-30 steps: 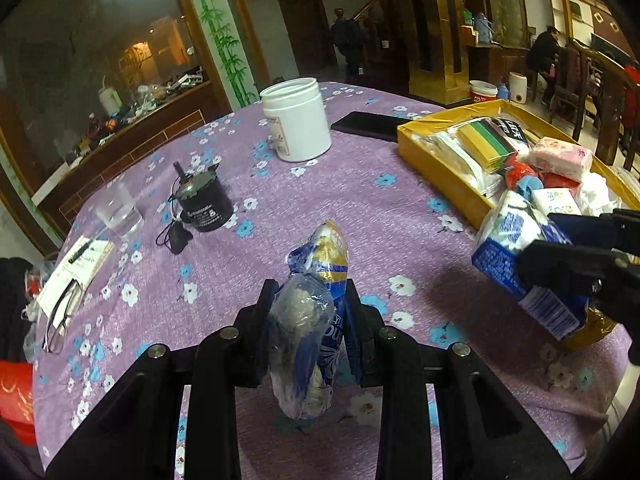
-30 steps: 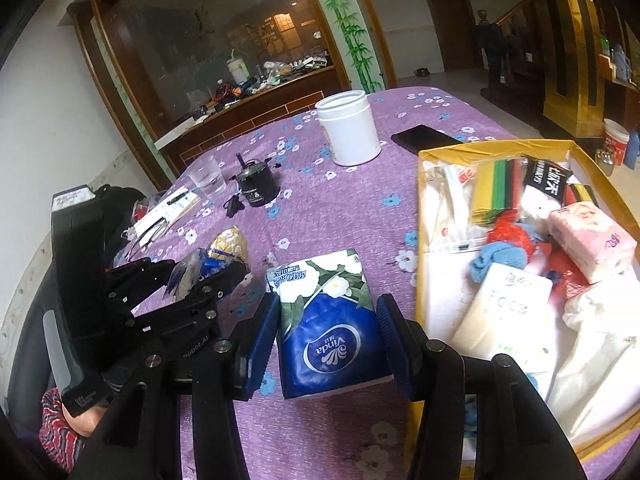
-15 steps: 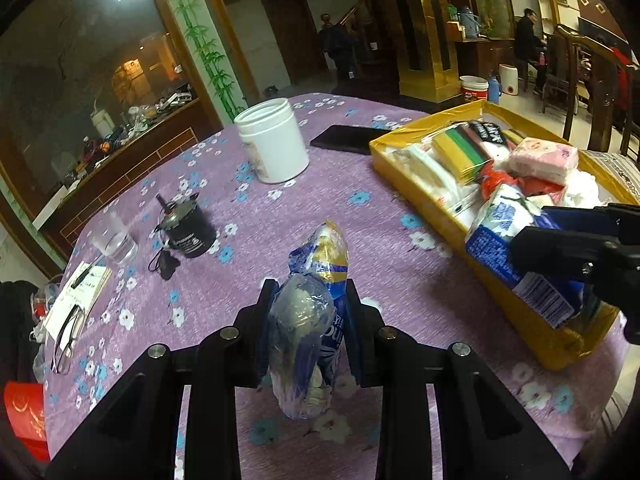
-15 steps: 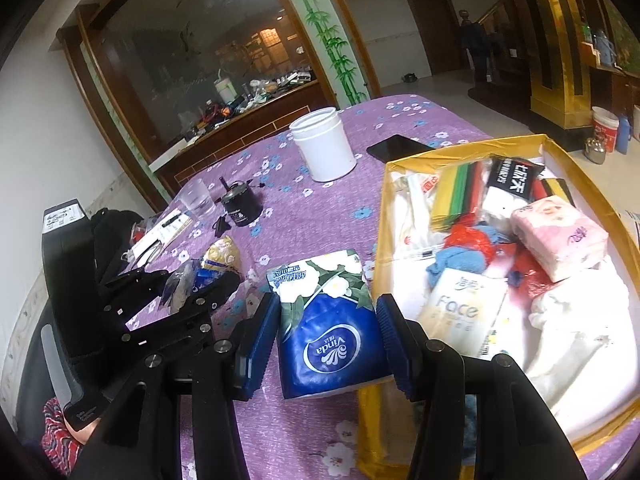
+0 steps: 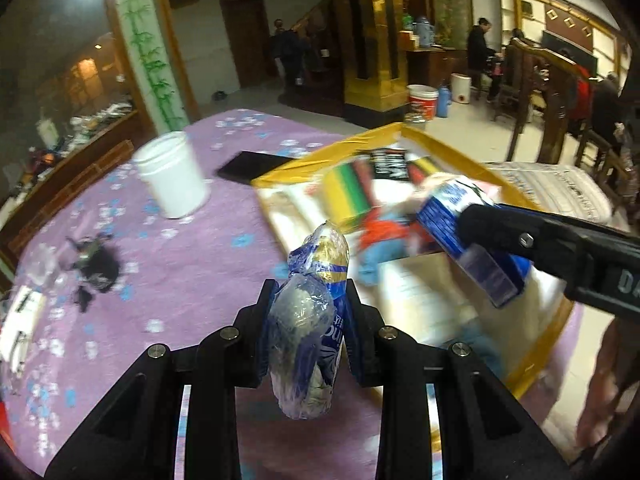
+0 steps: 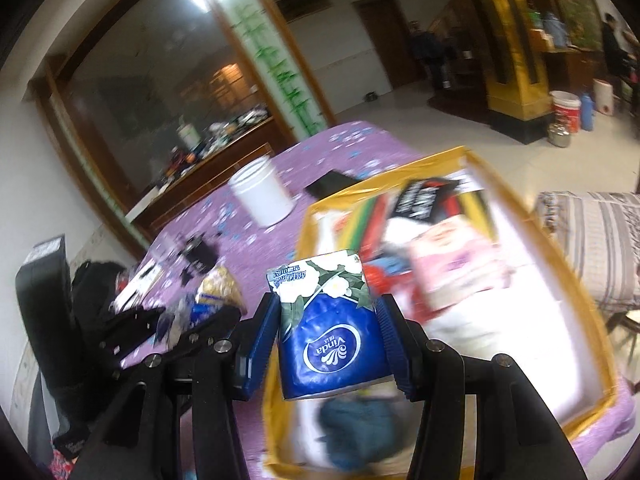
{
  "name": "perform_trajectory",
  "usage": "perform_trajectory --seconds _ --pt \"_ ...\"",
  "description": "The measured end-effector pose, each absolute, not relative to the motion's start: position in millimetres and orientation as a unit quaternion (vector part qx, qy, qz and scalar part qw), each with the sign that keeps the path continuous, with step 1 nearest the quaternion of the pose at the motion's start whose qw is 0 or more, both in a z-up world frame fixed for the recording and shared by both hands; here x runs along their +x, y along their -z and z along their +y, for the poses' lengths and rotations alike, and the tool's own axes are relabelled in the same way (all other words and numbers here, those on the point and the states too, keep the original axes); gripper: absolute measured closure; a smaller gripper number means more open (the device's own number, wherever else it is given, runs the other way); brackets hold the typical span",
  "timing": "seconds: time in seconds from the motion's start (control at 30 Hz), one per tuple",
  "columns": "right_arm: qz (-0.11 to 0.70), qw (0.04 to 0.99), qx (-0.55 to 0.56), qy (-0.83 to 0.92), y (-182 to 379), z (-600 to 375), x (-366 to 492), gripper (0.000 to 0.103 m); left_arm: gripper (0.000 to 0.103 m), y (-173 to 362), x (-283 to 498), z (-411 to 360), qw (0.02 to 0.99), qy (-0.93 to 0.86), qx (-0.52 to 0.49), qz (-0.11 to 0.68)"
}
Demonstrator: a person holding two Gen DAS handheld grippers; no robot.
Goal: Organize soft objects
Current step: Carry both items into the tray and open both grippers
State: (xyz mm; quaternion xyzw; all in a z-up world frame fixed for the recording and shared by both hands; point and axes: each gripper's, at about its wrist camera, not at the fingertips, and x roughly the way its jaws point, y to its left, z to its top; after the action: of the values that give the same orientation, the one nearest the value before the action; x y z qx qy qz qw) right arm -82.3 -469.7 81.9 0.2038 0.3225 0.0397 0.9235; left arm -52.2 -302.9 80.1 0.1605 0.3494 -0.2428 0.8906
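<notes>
My left gripper is shut on a crumpled blue and gold plastic packet, held upright above the purple flowered tablecloth, next to the yellow tray's left side. My right gripper is shut on a blue Vinda tissue pack and holds it above the near left part of the yellow tray. The same pack shows in the left wrist view over the tray. The tray holds a pink tissue pack, coloured cloths and white packs. The view is motion-blurred.
A white plastic jar and a black phone stand behind the tray. A small black device, a clear glass and papers lie at the table's left. A striped cushion is beyond the tray's right side. People stand far back.
Both grippers have moved right and lifted toward the tray. The tissue pack is now over the tray's inside instead of its left rim. Both grips are unchanged.
</notes>
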Motion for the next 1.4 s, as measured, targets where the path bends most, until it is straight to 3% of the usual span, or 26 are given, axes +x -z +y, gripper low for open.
perform_trajectory --seconds 0.37,0.9,1.0,1.07,1.13,1.4 --pt "0.32 0.92 0.222 0.037 -68.7 -528.6 -101.3 0.051 0.075 -54.4 -74.8 -360.2 0.865 0.316 0.154 0.358" --pt "0.336 0.919 0.199 0.061 -49.3 -524.6 -95.5 0.051 0.075 -49.1 -75.2 -363.0 0.872 0.324 0.152 0.334" --pt "0.336 0.918 0.2 0.063 -48.3 -526.5 -95.0 0.051 0.066 -47.8 -77.9 -366.7 0.872 0.325 0.162 0.328" --pt "0.336 0.918 0.2 0.067 -48.5 -527.5 -95.6 0.051 0.048 -46.7 -81.4 -369.7 0.869 0.331 0.168 0.326" --pt "0.336 0.918 0.2 0.072 -48.5 -529.1 -96.8 0.051 0.04 -46.3 -84.6 -372.2 0.868 0.335 0.176 0.322" --pt "0.337 0.918 0.195 0.078 -51.5 -528.9 -99.0 0.051 0.039 -48.6 -93.9 -374.8 0.866 0.346 0.189 0.308"
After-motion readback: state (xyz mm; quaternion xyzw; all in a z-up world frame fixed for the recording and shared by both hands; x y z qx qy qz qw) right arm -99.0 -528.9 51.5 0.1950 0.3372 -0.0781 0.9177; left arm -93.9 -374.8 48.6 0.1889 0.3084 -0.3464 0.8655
